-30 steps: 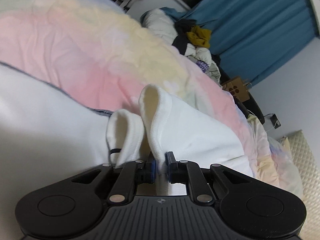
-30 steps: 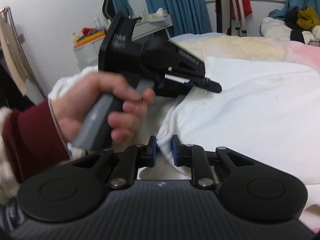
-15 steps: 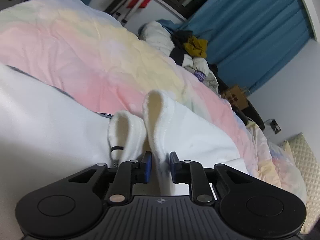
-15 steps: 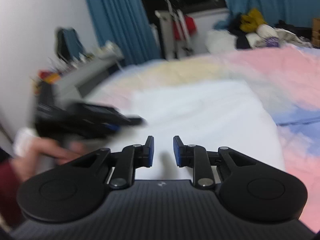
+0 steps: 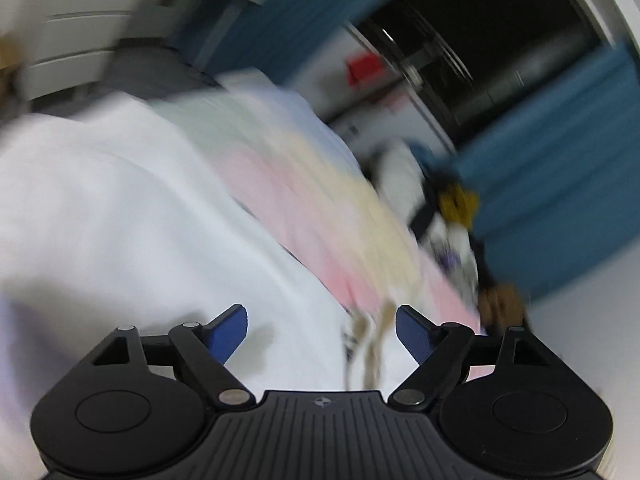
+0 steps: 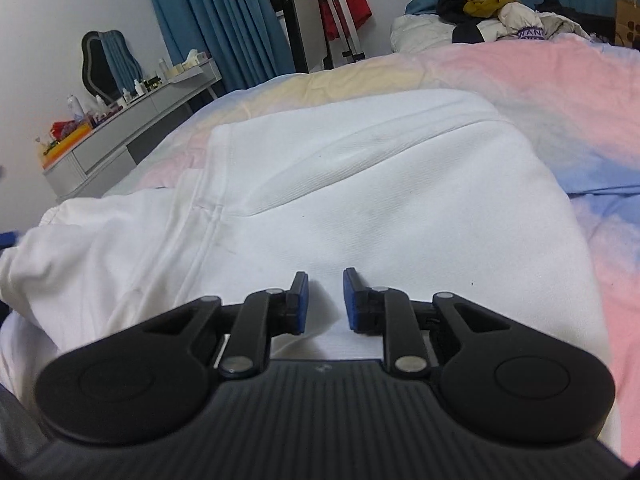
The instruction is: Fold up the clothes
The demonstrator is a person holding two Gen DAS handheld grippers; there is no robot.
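A white garment (image 6: pixel 360 180) lies spread and partly folded on a pastel pink, yellow and blue bedspread (image 6: pixel 540 80). My right gripper (image 6: pixel 324 280) hovers low over its near part, jaws a narrow gap apart and closing, nothing between the pads. The left wrist view is blurred by motion. There my left gripper (image 5: pixel 320 320) stands above the white garment (image 5: pixel 120 220), jaws wide and still opening, with nothing between them. Beige cords (image 5: pixel 372 344) show blurred beneath it, at the garment's edge against the bedspread (image 5: pixel 320 200).
A pile of loose clothes (image 6: pixel 488 4) sits at the far end of the bed, also blurred as the pile (image 5: pixel 452 208). A grey dresser (image 6: pixel 132 120) with bottles and a mirror (image 6: pixel 100 64) stands left. Blue curtains (image 6: pixel 220 20) and a rack with a red cloth (image 6: pixel 348 8) are behind.
My left gripper let go of the white fold it pinched, opened wide and swung up and away. The hand with the left gripper has left the right wrist view.
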